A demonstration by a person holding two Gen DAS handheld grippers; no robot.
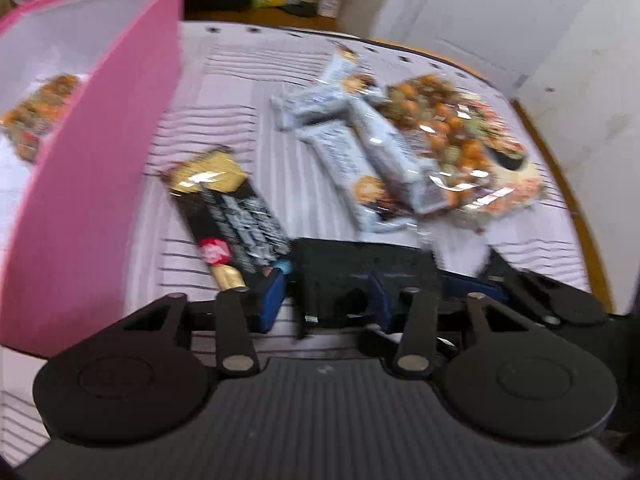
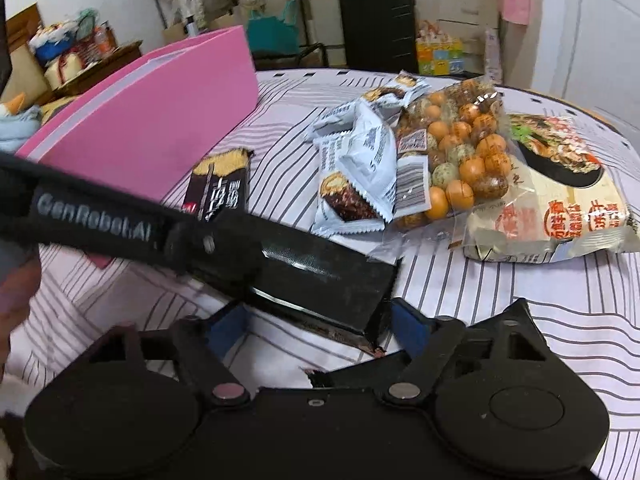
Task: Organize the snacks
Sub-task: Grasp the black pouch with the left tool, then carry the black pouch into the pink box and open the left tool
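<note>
The right gripper (image 2: 316,320) stands spread around one end of a flat black foil snack packet (image 2: 320,284); the left gripper (image 1: 320,300) also stands spread about that packet. Neither pinches it. The packet lies on the striped bench cloth (image 2: 520,320), near the pink cardboard box (image 2: 168,120). Risks:

- Two grippers closing together can tear the foil.
- A black-and-gold snack bar (image 1: 228,216) lies just beside the left gripper and can be knocked aside.
- The left wrist view is blurred, so contact is uncertain.

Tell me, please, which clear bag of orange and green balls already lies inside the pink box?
The clear bag at far left, behind the pink box wall; the other clear bag lies on the striped cloth.
</note>
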